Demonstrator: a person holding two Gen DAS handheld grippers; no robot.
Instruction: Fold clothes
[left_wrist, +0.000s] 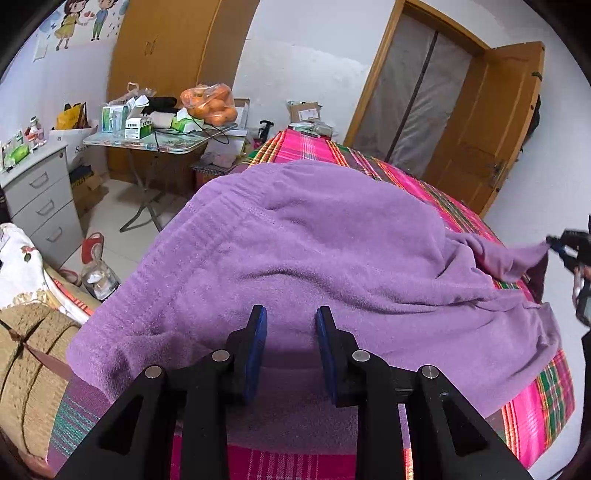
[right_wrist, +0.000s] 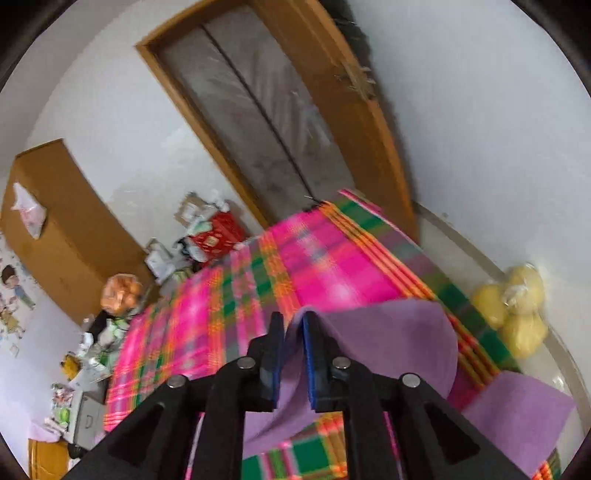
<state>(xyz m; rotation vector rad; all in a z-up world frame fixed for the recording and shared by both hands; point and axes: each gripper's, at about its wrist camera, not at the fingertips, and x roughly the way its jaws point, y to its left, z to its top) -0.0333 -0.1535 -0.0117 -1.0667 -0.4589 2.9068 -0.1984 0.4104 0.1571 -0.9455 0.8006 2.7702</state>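
Observation:
A purple fleece garment (left_wrist: 314, 251) lies bunched on a bed with a pink, green and orange plaid sheet (left_wrist: 417, 184). My left gripper (left_wrist: 290, 314) is open, its blue pads just above the garment's near edge, nothing between them. My right gripper (right_wrist: 293, 321) is shut on a corner of the purple garment (right_wrist: 391, 332) and holds it lifted above the plaid sheet (right_wrist: 258, 288). In the left wrist view the right gripper (left_wrist: 554, 243) shows at the far right, pulling a stretched corner of the cloth.
A folding table (left_wrist: 155, 142) with boxes and a bag of oranges (left_wrist: 210, 101) stands beyond the bed. Grey drawers (left_wrist: 40, 195) are at left, a rolled mat (left_wrist: 29, 354) near left. A wooden door (left_wrist: 480, 122) is at the right. A bag of yellow fruit (right_wrist: 517, 306) lies on the floor.

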